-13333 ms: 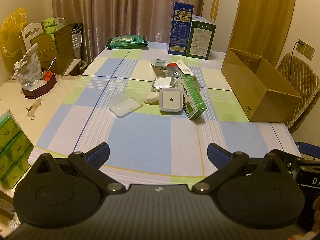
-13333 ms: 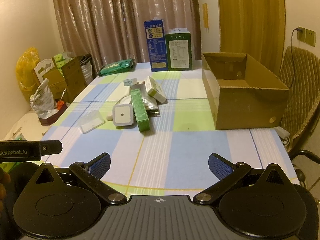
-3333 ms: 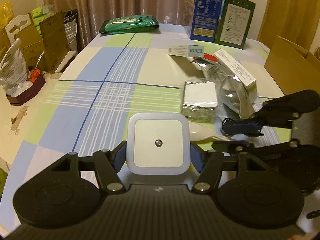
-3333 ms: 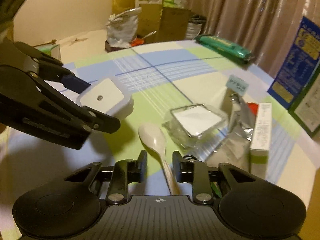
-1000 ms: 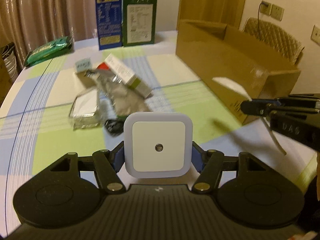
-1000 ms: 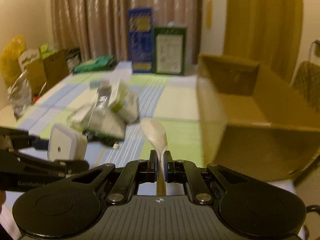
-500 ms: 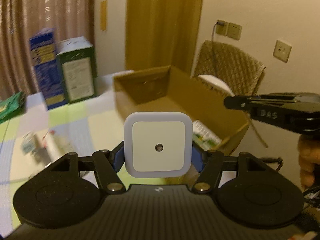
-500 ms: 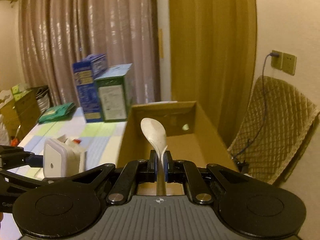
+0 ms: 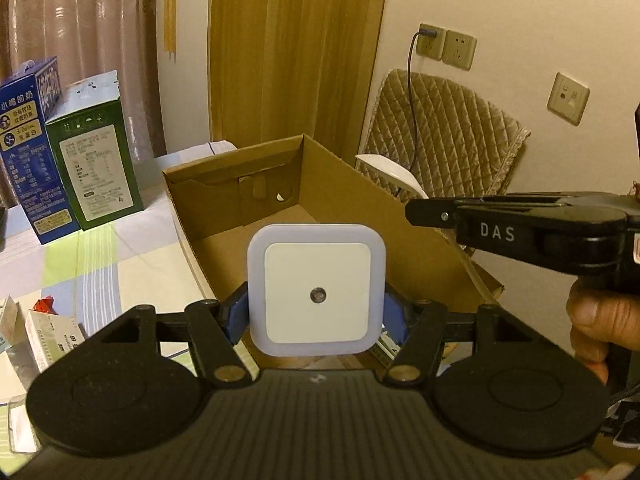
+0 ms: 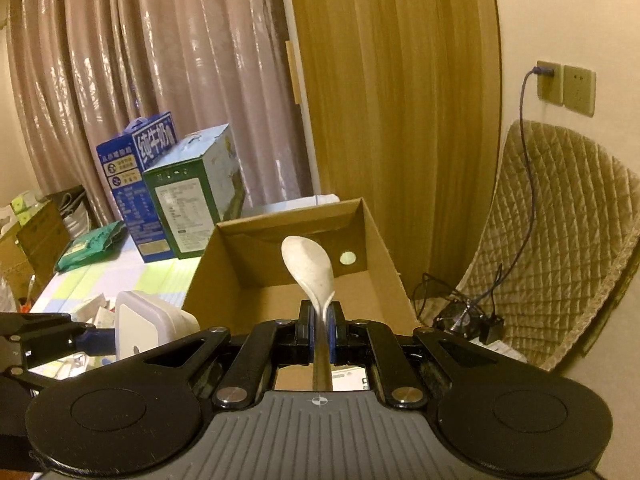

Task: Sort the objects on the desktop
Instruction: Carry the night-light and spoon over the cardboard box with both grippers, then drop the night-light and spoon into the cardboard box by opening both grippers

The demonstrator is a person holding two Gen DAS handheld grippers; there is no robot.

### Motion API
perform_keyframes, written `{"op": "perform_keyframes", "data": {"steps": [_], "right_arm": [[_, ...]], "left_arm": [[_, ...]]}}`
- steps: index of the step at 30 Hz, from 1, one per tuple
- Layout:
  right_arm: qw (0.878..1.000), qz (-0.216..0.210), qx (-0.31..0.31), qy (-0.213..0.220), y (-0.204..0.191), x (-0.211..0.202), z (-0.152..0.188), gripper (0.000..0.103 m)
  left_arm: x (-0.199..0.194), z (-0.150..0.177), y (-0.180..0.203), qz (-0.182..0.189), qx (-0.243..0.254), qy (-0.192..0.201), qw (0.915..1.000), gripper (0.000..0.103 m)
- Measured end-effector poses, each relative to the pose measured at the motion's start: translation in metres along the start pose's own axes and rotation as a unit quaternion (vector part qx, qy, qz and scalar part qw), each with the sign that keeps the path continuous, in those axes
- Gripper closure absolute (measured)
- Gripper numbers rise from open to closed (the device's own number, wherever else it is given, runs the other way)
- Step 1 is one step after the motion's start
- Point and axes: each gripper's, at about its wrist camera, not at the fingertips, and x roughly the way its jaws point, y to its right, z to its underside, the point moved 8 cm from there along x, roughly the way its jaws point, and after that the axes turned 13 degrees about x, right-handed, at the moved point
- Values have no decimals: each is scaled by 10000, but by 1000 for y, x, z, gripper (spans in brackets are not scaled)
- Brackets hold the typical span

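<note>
My left gripper is shut on a square white night light with a small round sensor in its face, held over the near end of the open cardboard box. My right gripper is shut on the handle of a white spoon, whose bowl points up over the same cardboard box. In the left wrist view the right gripper comes in from the right above the box's right wall, the spoon showing beyond it. In the right wrist view the night light sits at lower left.
A blue carton and a green carton stand on the checked table left of the box. Small packets lie at the left edge. A quilted chair and a plugged-in cable are to the right, by the wall.
Both grippers have swung from over the table's clutter to above the cardboard box, rising a little, each still holding its object. The box now fills the middle of both views.
</note>
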Motion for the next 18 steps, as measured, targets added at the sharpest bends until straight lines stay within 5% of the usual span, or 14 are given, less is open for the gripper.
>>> {"op": "perform_keyframes", "data": {"steps": [6, 18], "right_arm": [[9999, -23, 53, -114, 4, 13, 2, 100], [9993, -190, 174, -258, -1, 24, 5, 99]], "left_arm": [[13, 0, -3, 35, -27, -67, 10000, 34], [-21, 10, -29, -213, -138, 150, 9996, 30]]}}
